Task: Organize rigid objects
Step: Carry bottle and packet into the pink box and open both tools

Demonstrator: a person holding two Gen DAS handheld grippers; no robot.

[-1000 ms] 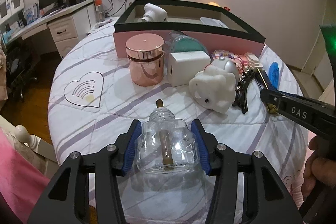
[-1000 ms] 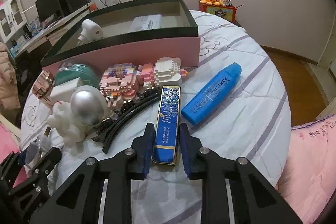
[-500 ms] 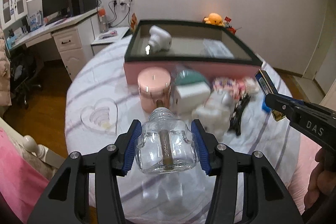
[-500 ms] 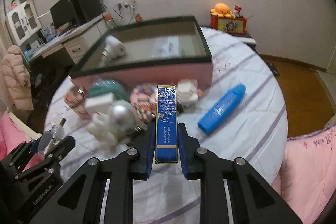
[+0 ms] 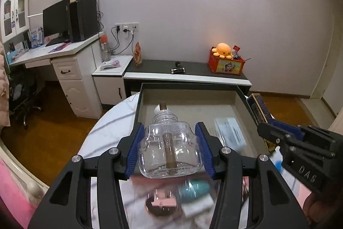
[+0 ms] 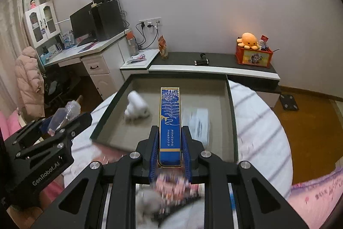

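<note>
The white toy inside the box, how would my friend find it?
Look for the big dark-rimmed box on the round table. Inside, on its left side, lies a white toy, left of the flat pale packet. It is the only chunky, rounded white thing in there.

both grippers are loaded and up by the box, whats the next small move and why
Probably lower the right gripper and release the blue box onto the bare floor of the open box, between the white object and the packet; it is already held above that gap.

Orange octopus plush (image 5: 223, 50) atop red box (image 5: 227, 65)
</note>
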